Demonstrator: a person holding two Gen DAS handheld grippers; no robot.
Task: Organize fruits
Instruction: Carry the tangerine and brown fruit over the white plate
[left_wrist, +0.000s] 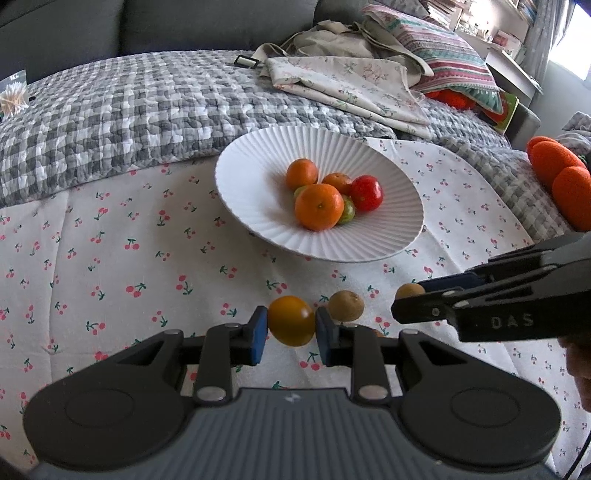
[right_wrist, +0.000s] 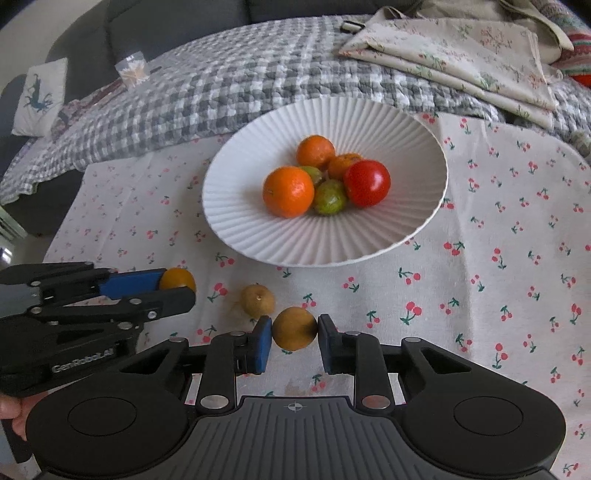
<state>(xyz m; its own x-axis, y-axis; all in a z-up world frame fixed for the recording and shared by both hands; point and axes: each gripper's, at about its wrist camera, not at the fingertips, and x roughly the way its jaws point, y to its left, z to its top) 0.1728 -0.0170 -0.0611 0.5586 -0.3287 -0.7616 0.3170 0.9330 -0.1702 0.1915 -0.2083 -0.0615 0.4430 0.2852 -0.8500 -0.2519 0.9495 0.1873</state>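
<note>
A white ribbed plate (left_wrist: 258, 162) (right_wrist: 258, 236) on the cherry-print cloth holds several fruits: oranges (left_wrist: 318, 206) (right_wrist: 288, 191), a red tomato (left_wrist: 366, 192) (right_wrist: 367, 182) and green fruits (right_wrist: 330, 196). My left gripper (left_wrist: 291, 325) is shut on a yellow-orange tomato (left_wrist: 291, 320) (right_wrist: 177, 278); it also shows in the right wrist view (right_wrist: 162, 290). My right gripper (right_wrist: 294, 332) is shut on a brown round fruit (right_wrist: 294, 328) (left_wrist: 408, 291); it also shows in the left wrist view (left_wrist: 421, 295). Another brown fruit (left_wrist: 345, 305) (right_wrist: 258, 300) lies on the cloth between them.
A grey checked quilt (left_wrist: 122, 110) lies behind the plate, with folded floral cloth (left_wrist: 351, 85) and a striped pillow (left_wrist: 443, 55) at the back right. Orange plush shapes (left_wrist: 561, 173) sit at the right edge. A grey sofa back (left_wrist: 147, 22) runs behind.
</note>
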